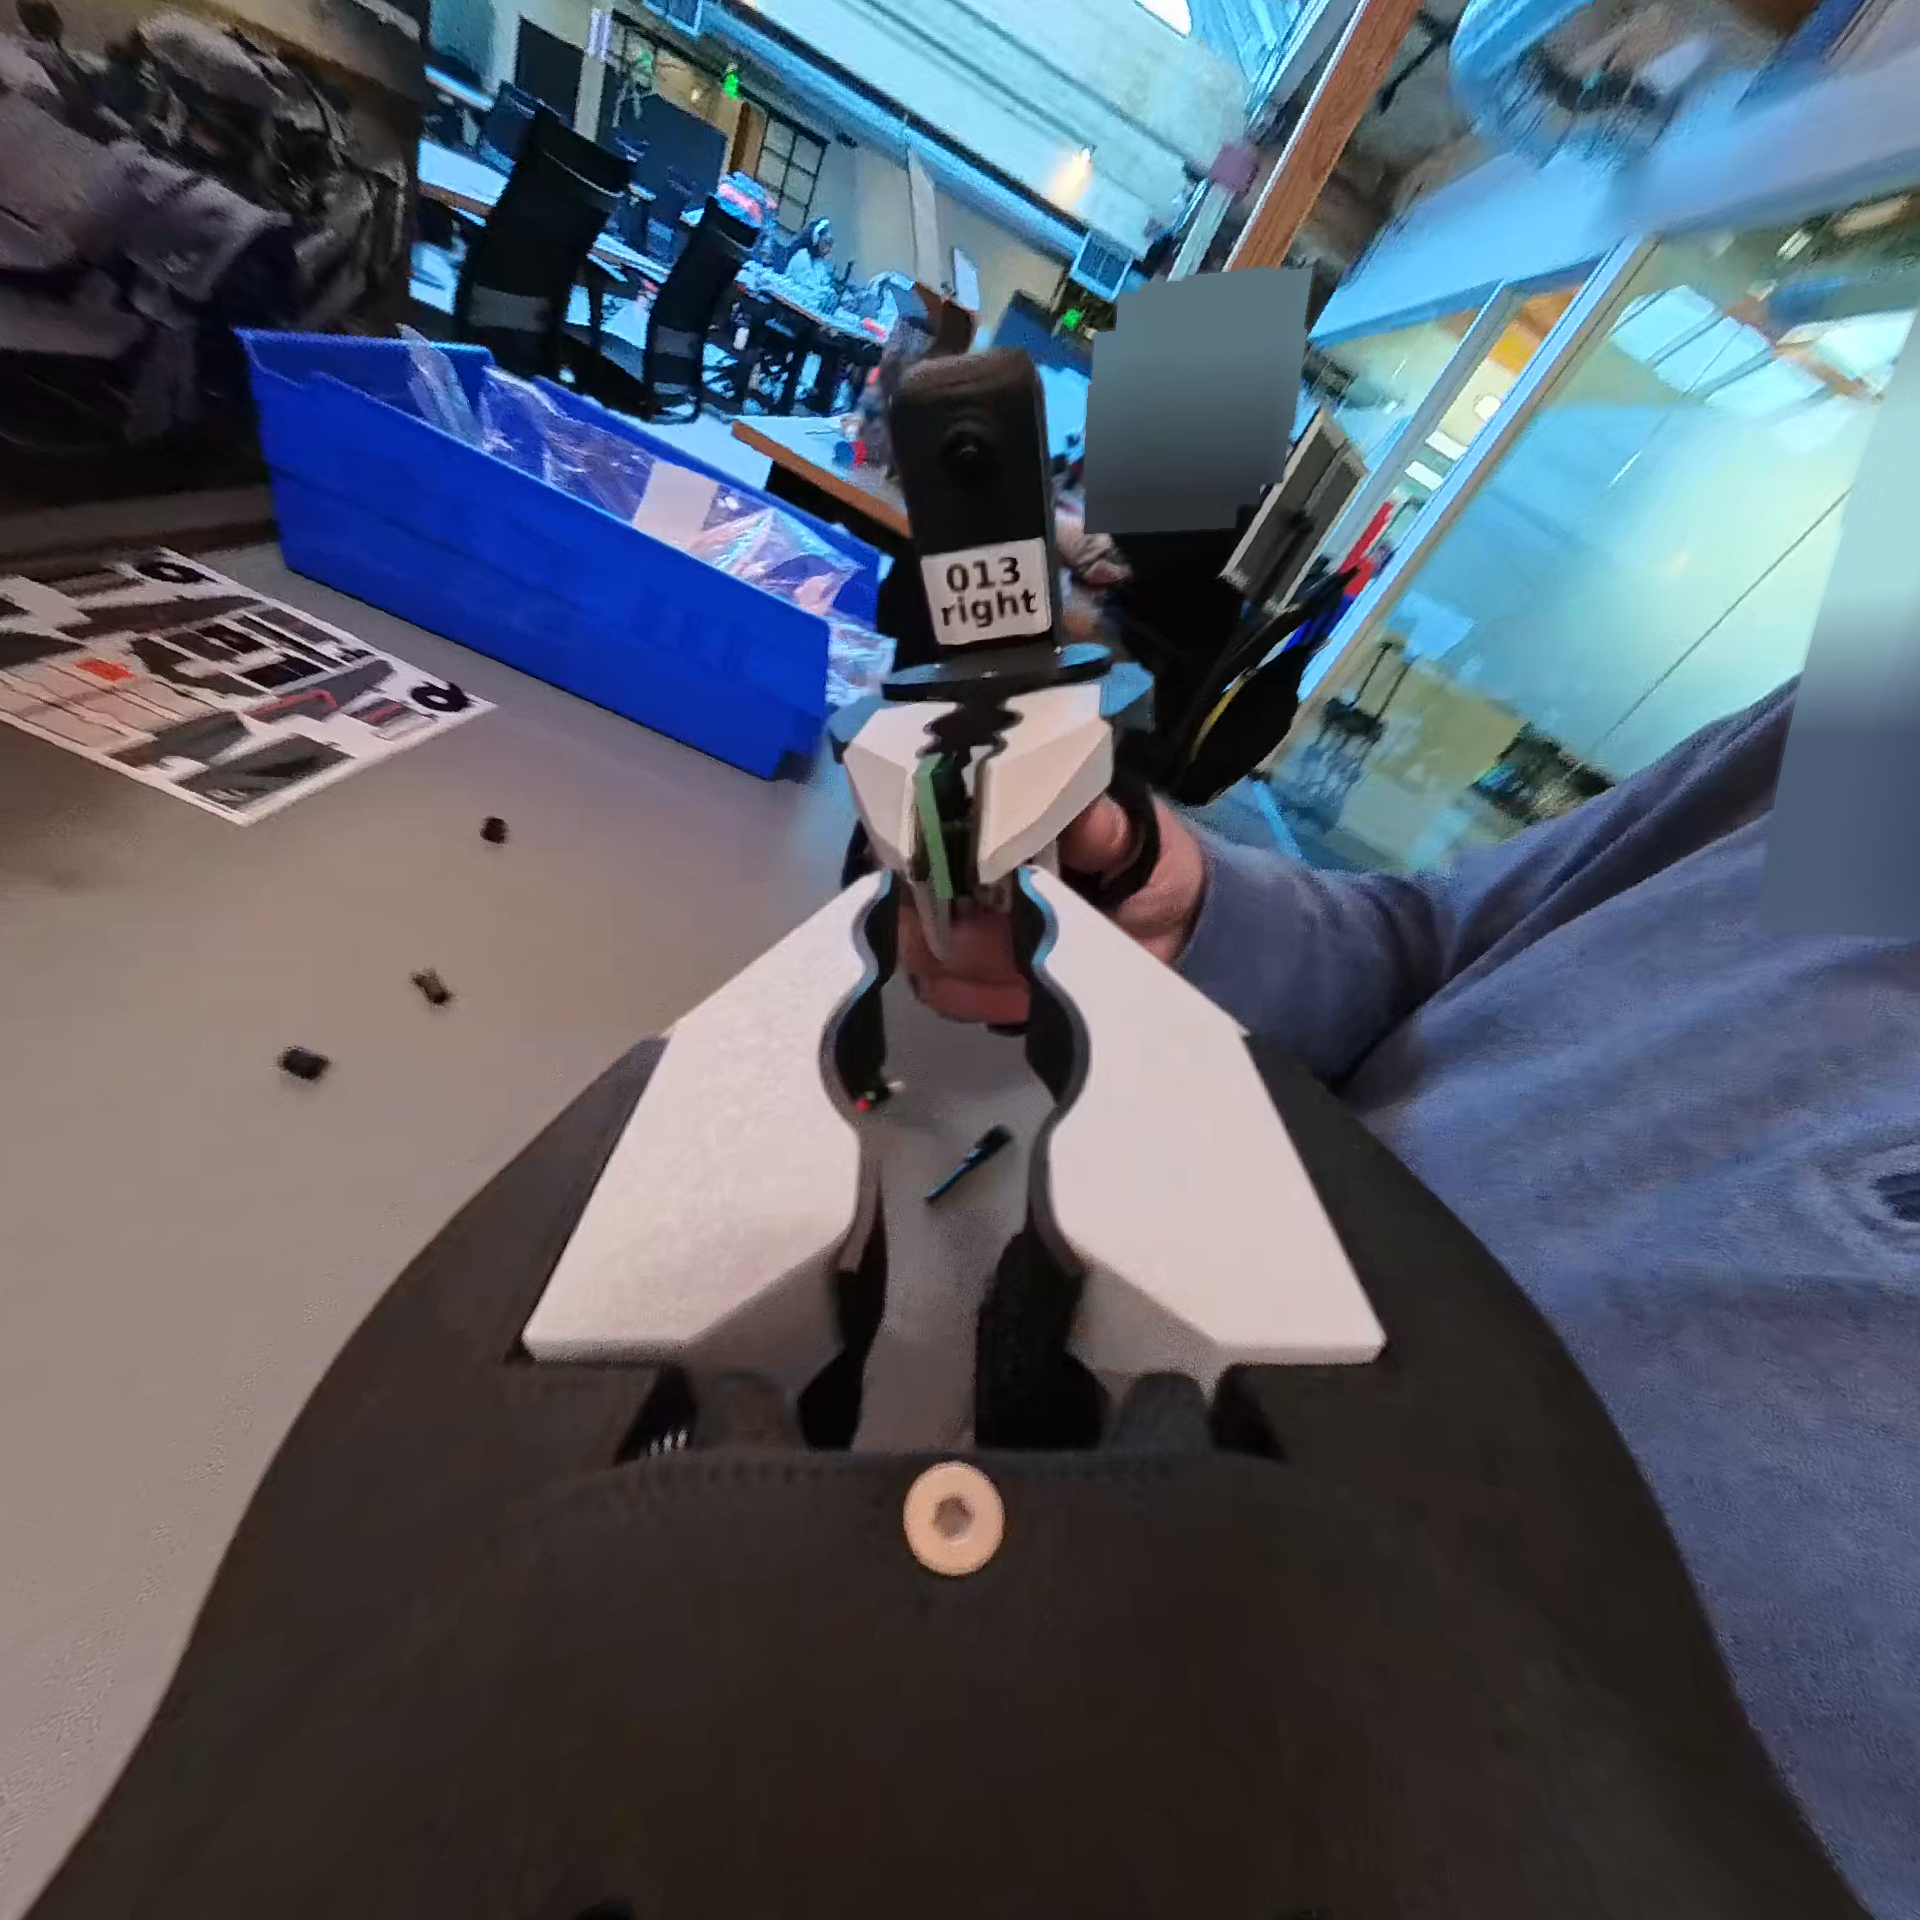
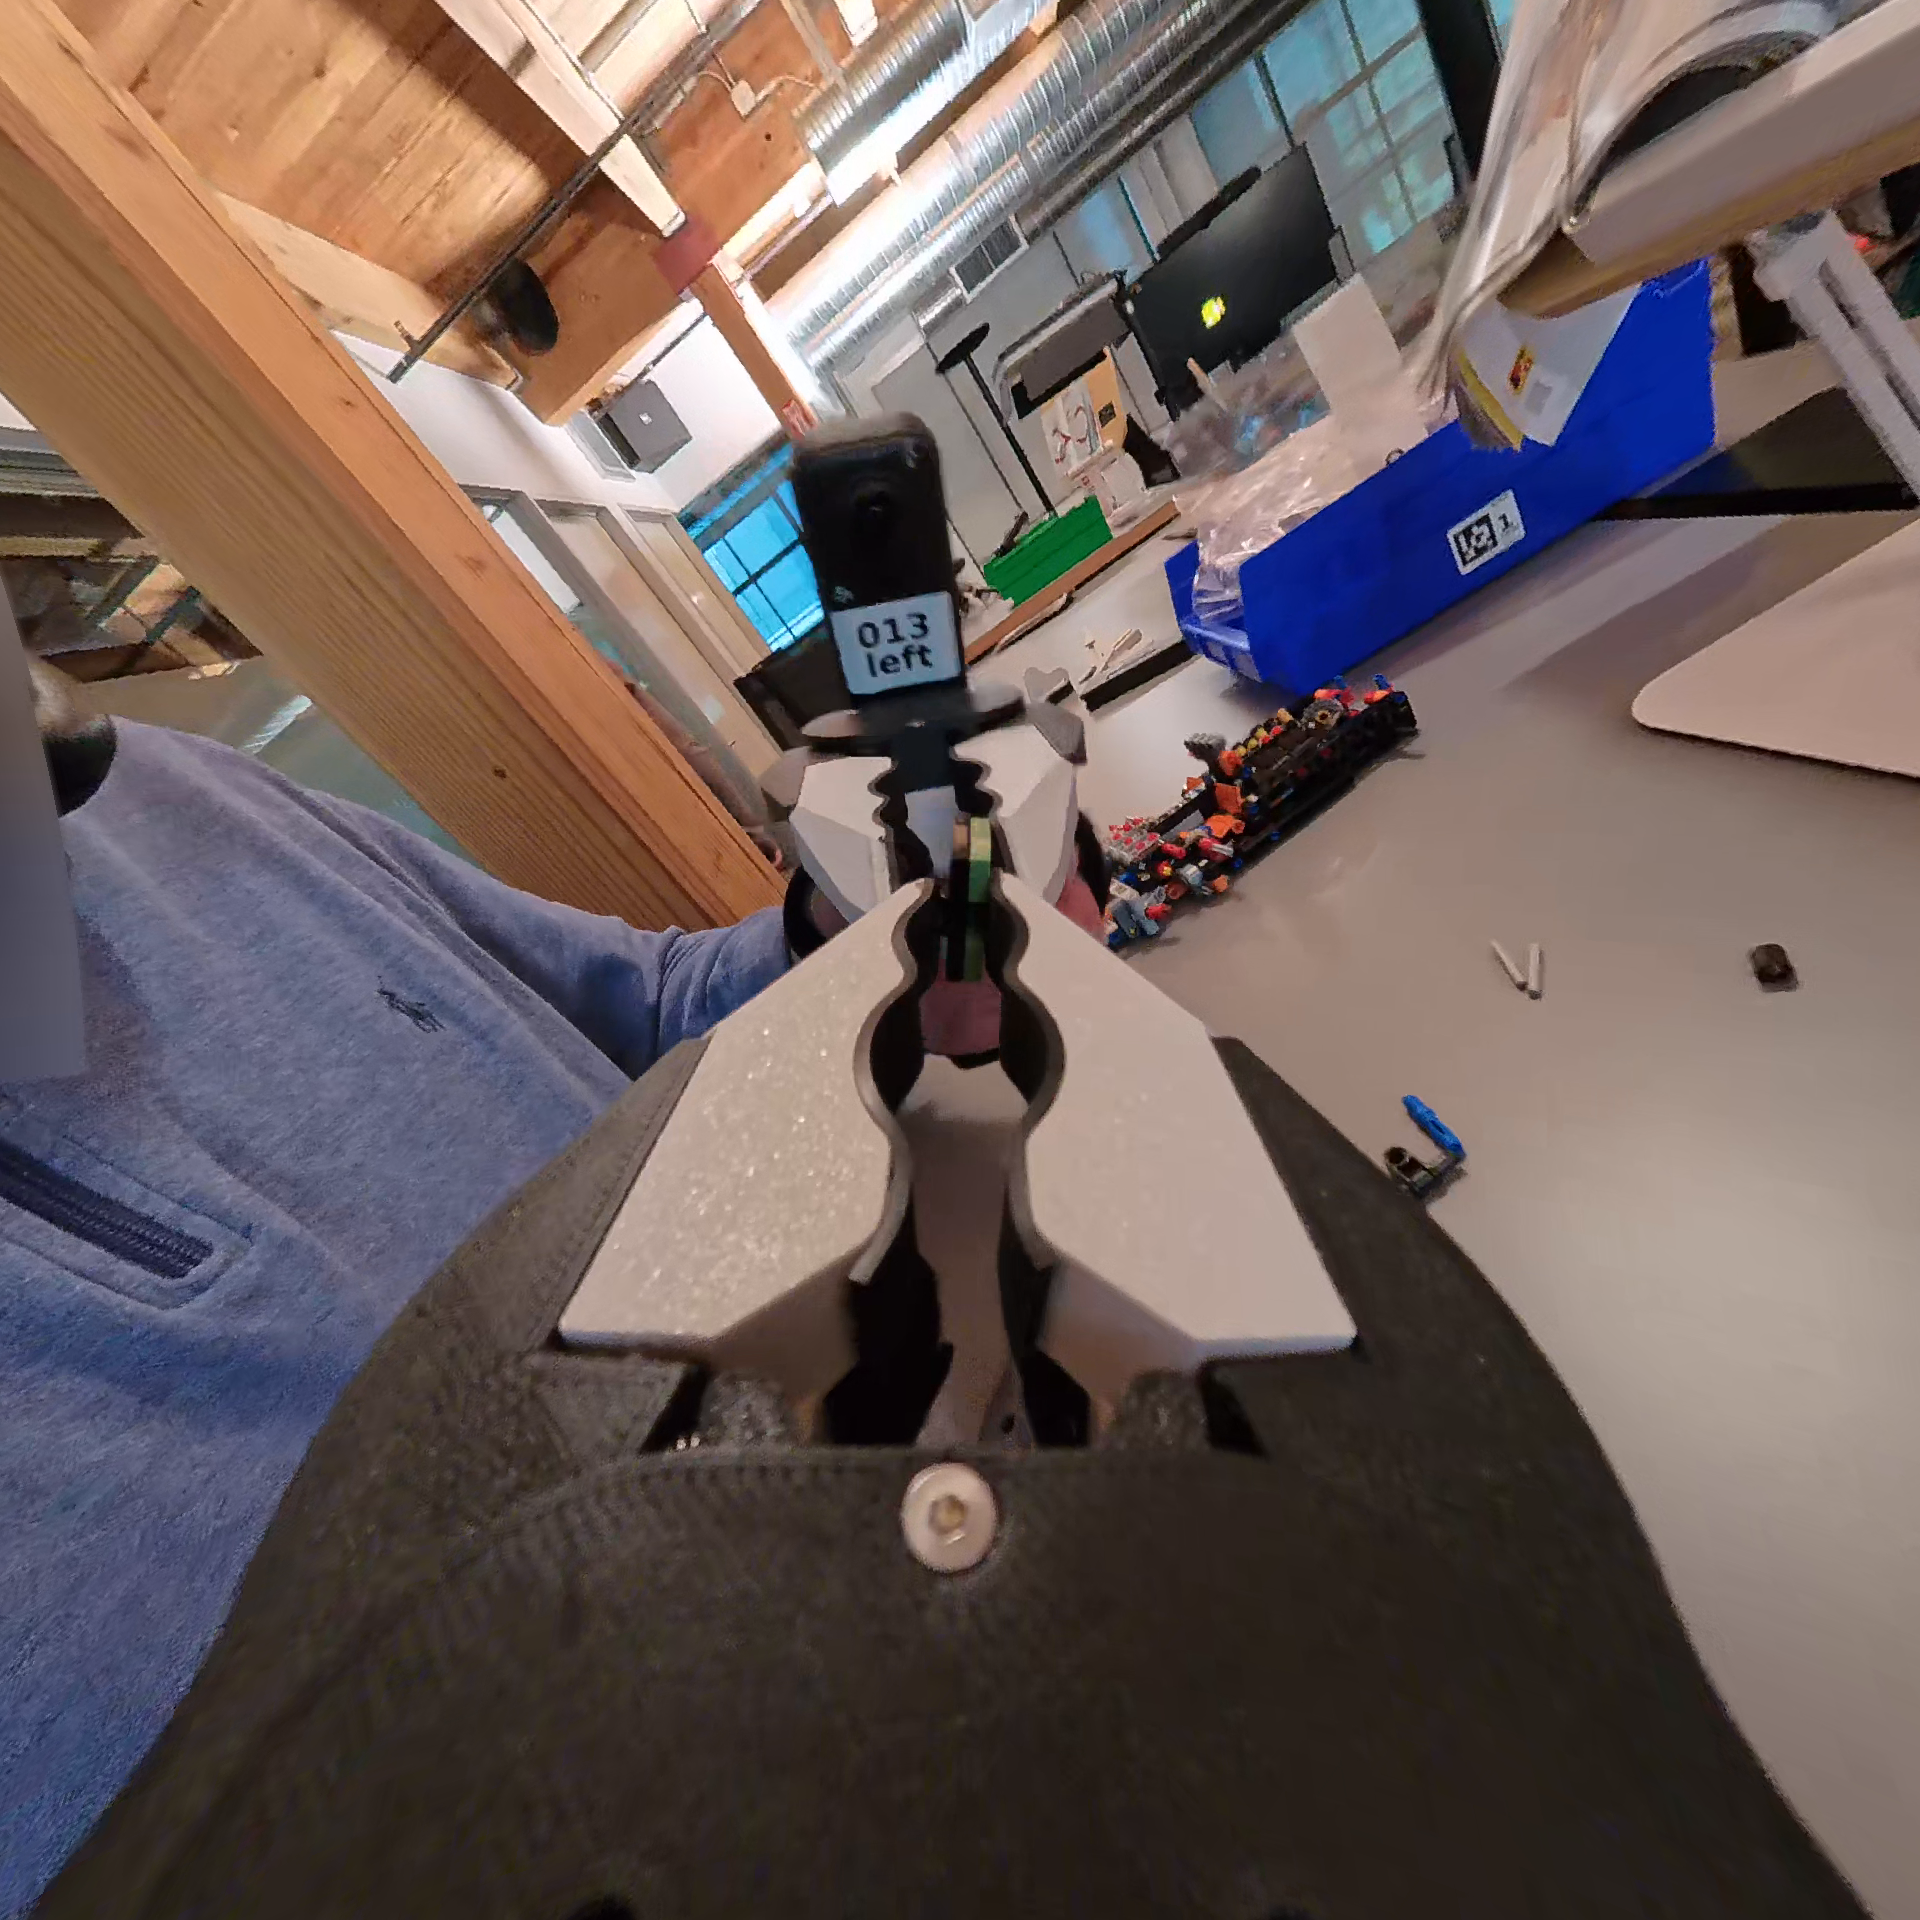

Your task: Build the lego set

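A thin green and black lego piece (image 1: 940,831) (image 2: 971,894) stands on edge between the two grippers, which face each other tip to tip above the grey table. My right gripper (image 2: 961,909) (image 1: 966,821) is shut on it. My left gripper (image 1: 956,899) (image 2: 940,831) has its jaws narrowly apart around the piece's other end; I cannot tell whether they press on it. A partly built black lego model (image 2: 1299,769) with orange and red parts lies on the table behind, with loose coloured pieces (image 2: 1153,894) next to it.
A blue bin (image 1: 520,561) (image 2: 1455,561) holds plastic bags. A printed parts sheet (image 1: 208,675) lies at the left. Small black pieces (image 1: 431,987), a dark pin (image 1: 966,1164), a blue piece (image 2: 1434,1127) and white pins (image 2: 1517,966) are scattered on the table. A person's blue sleeve (image 1: 1351,935) is close by. Both grippers' tips are close together, under 4 cm apart.
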### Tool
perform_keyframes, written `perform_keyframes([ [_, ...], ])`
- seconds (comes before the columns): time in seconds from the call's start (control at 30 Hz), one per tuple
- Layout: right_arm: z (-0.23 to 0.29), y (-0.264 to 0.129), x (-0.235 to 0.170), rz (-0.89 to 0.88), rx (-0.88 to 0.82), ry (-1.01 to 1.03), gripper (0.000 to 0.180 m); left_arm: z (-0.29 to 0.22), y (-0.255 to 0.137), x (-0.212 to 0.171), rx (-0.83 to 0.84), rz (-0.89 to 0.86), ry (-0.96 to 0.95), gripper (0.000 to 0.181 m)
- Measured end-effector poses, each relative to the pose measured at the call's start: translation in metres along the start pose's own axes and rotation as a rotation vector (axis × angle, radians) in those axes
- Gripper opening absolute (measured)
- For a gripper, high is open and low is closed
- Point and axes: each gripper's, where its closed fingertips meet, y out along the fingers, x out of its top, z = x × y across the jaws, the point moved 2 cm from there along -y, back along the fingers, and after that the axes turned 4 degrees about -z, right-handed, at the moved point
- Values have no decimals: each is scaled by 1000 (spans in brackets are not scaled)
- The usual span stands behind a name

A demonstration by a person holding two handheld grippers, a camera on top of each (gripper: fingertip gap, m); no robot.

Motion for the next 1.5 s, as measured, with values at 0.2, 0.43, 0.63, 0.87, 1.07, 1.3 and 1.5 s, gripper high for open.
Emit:
perform_keyframes([
  [0.2, 10, 8, -9, -98, 5, 39, 5, -9, -5, -8, -25, -58, -104, 19],
  [0.43, 16, 10, -8, -215, 24, 72, 4, -15, -7, -7, -57, -104, -178, 4],
  [0.63, 22, 12, -11, -244, 57, 125, 5, -20, -8, -9, -112, -151, -207, 4],
  [0.87, 19, 10, -13, -226, 30, 149, 20, -21, -14, -8, -121, -211, -234, 3],
  [1.07, 16, 1, -14, -165, -23, 88, 15, -18, -16, -9, -112, -198, -232, 3],
  [1.3, 19, 3, -14, -136, -5, 90, 9, -19, -13, -13, -115, -160, -221, 3],
  [1.5, 20, 3, -16, -133, -4, 95, 6, -19, -12, -18, -112, -136, -217, 4],
])
